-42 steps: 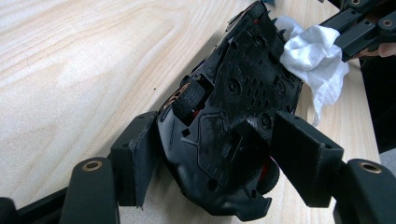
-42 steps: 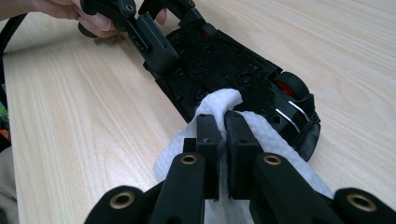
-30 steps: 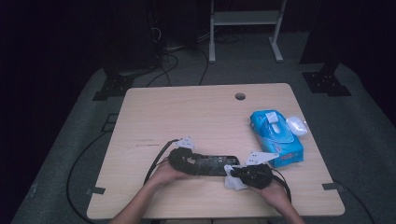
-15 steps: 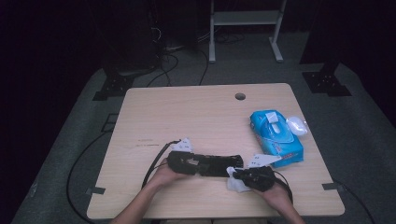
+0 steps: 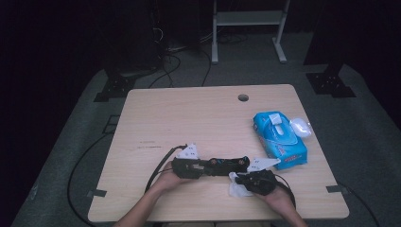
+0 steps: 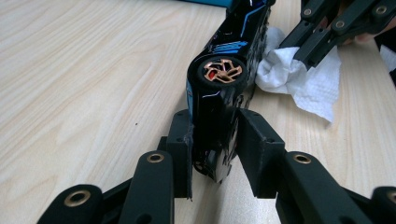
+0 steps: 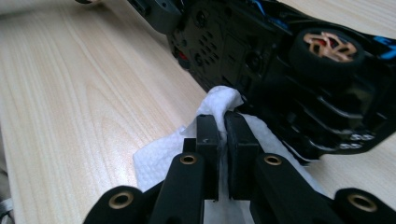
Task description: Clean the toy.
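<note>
Two tools share the work: the left tool [image 6: 212, 140] clamps a toy car [image 6: 229, 65] tipped on its side on the desk [image 5: 189, 118], while the right tool [image 7: 222, 135] pinches a white wipe [image 7: 159, 158] against its underside. Hard rubbing could twist the car loose.

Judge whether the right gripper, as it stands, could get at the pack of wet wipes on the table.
Probably not yet: the right gripper is shut on the white wipe against the toy car. The pack of wet wipes lies near, with bare table between, so once freed it likely could.
</note>
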A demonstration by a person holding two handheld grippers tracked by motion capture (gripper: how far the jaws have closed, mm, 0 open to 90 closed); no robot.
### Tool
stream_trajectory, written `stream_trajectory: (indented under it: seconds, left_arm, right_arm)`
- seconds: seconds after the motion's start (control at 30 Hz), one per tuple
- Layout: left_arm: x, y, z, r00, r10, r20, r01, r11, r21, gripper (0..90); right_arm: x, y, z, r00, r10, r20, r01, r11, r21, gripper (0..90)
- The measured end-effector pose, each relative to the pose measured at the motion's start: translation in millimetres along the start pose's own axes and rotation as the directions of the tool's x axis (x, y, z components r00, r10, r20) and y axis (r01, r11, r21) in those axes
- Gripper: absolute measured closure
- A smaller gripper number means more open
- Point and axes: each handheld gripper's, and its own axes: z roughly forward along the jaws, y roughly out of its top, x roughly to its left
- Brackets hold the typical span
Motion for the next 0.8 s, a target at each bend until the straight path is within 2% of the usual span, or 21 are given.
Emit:
stream_trajectory:
  seconds: [0.07, 0.2, 0.27, 0.33, 0.4, 0.53, 0.57, 0.67, 0.8]
  left_arm:
    - [-2.1, 0.4, 0.8, 0.9999, 0.011, 0.006, -0.011, 0.9999, 0.002, 69.1]
    - [-3.2, 0.2, 1.1, 0.9997, 0.024, 0.002, -0.024, 0.9997, -0.002, 71.5]
    - [-3.6, 0.2, 0.9, 0.9995, 0.033, -0.001, -0.033, 0.9995, -0.001, 71.7]
    - [-3.9, 0.2, 1.0, 0.9994, 0.035, -0.002, -0.035, 0.9994, -0.003, 71.8]
    - [-5.0, 0.3, 0.9, 0.9989, 0.046, -0.002, -0.046, 0.9989, -0.001, 71.8]
    - [-6.3, 0.0, 0.8, 0.9976, 0.069, 0.000, -0.069, 0.9976, -0.003, 72.2]
    - [-6.2, 0.0, 0.7, 0.9974, 0.072, 0.001, -0.072, 0.9974, -0.003, 72.2]
    - [-5.6, -0.2, 0.8, 0.9977, 0.067, 0.004, -0.067, 0.9977, -0.006, 72.2]
    - [-4.2, 0.5, 0.4, 0.9990, 0.043, 0.009, -0.043, 0.9988, -0.023, 68.7]
  right_arm:
    - [1.9, 1.9, -2.7, 0.9996, 0.014, -0.024, -0.014, 1.000, -0.014, 84.9]
    - [8.1, 11.4, -10.0, 0.9989, 0.005, -0.047, -0.008, 0.999, -0.054, 84.9]
    - [15.2, 29.3, -17.9, 0.9983, -0.014, -0.057, 0.008, 0.994, -0.107, 84.9]
    - [17.4, 44.8, -19.7, 0.9985, -0.032, -0.045, 0.026, 0.991, -0.129, 84.9]
    - [15.3, 60.2, -17.3, 0.9992, -0.030, -0.028, 0.026, 0.989, -0.144, 84.9]
    - [9.4, 80.4, -1.0, 0.9992, -0.035, 0.022, 0.037, 0.994, -0.107, 84.8]
    - [8.2, 82.1, 3.9, 0.9978, -0.049, 0.045, 0.053, 0.995, -0.083, 84.8]
    - [5.2, 81.4, 15.6, 0.9970, -0.045, 0.062, 0.048, 0.998, -0.036, 84.8]
    - [6.5, 80.3, 18.4, 0.9976, -0.032, 0.061, 0.036, 0.998, -0.055, 84.9]
